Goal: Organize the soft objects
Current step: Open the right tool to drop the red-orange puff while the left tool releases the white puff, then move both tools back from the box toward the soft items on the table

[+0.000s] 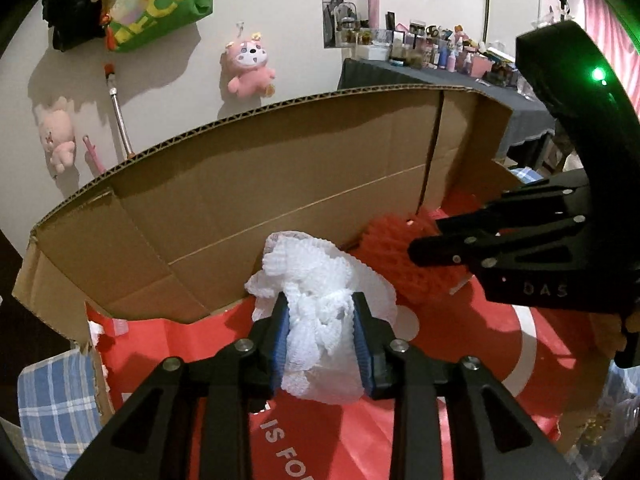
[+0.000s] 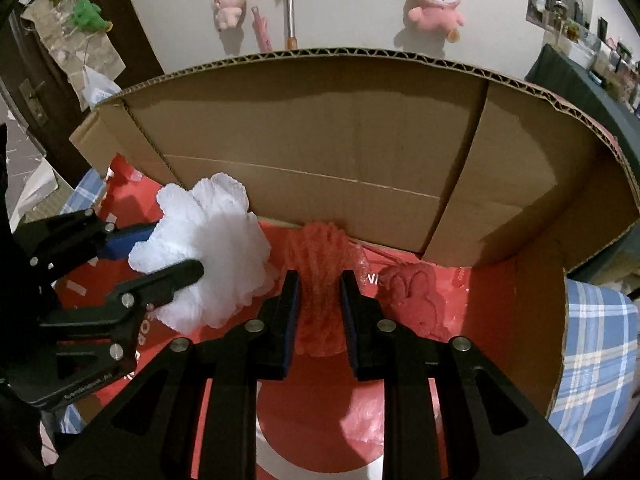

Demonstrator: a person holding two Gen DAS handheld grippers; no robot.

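left hand-held gripper (image 1: 320,332): its blue pads are pressed against a white foam net (image 1: 316,304), which is bunched between them and held above the red printed sheet (image 1: 460,344) lining the floor of an open cardboard box (image 1: 280,168). right hand-held gripper (image 2: 319,312): narrow, its jaws clamped on a red foam net (image 2: 320,276), also inside the box and close to the back wall. the two nets sit side by side, white to the left of red. a second reddish soft piece (image 2: 416,300) lies on the sheet just right of the right gripper. blue plaid cloth (image 2: 596,360) shows outside the box.
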